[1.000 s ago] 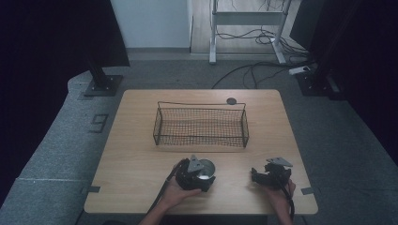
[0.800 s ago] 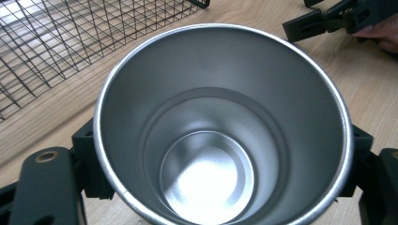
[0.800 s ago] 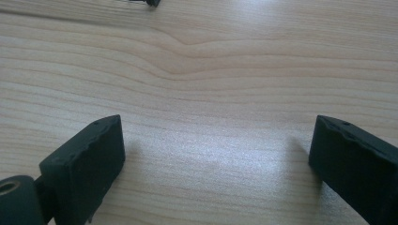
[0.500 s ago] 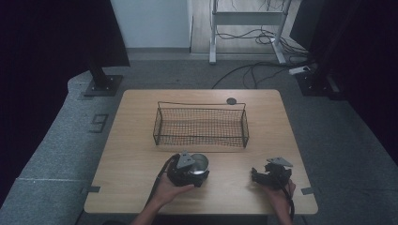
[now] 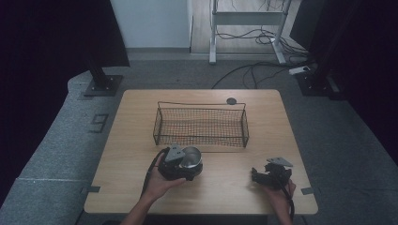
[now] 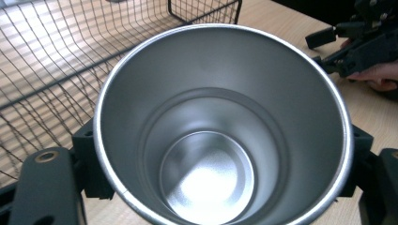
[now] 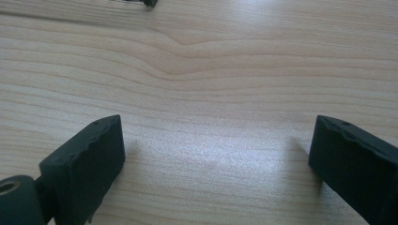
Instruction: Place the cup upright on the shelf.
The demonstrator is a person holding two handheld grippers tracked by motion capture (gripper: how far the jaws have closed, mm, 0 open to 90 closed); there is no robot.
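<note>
On the wooden table (image 5: 141, 140), steel cup (image 5: 189, 157) pinched in my left gripper (image 5: 180, 164) just before the wire basket (image 5: 201, 125); right gripper (image 7: 213, 159) spread, idle; the cup's base could clip the basket's near wall if lifted low.

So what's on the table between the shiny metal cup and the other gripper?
Nothing: in the high view, only bare wooden table lies between the shiny metal cup and the right gripper.
</note>
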